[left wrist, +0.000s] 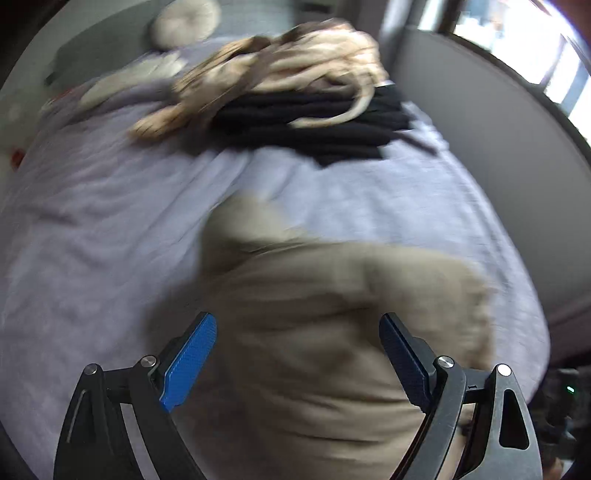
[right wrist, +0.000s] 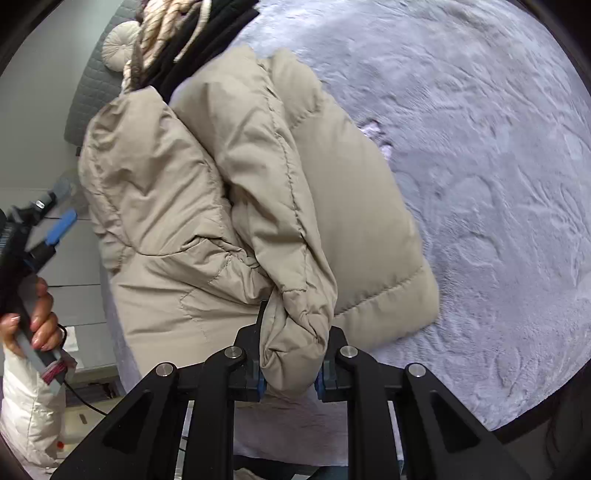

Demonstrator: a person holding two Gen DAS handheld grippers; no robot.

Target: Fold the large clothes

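Note:
A beige puffer jacket lies bunched on a bed covered by a pale lilac fuzzy blanket. My right gripper is shut on a gathered fold of the jacket, which bulges up between its blue pads. The left wrist view is blurred: there the jacket lies below my left gripper, whose blue pads stand wide apart with nothing pinched between them. The left gripper also shows at the left edge of the right wrist view, held in a hand, off to the side of the jacket.
A heap of other clothes, cream knit over black fabric, sits at the far end of the bed. A round cream cushion lies by the grey headboard. Grey wall and a window are to the right.

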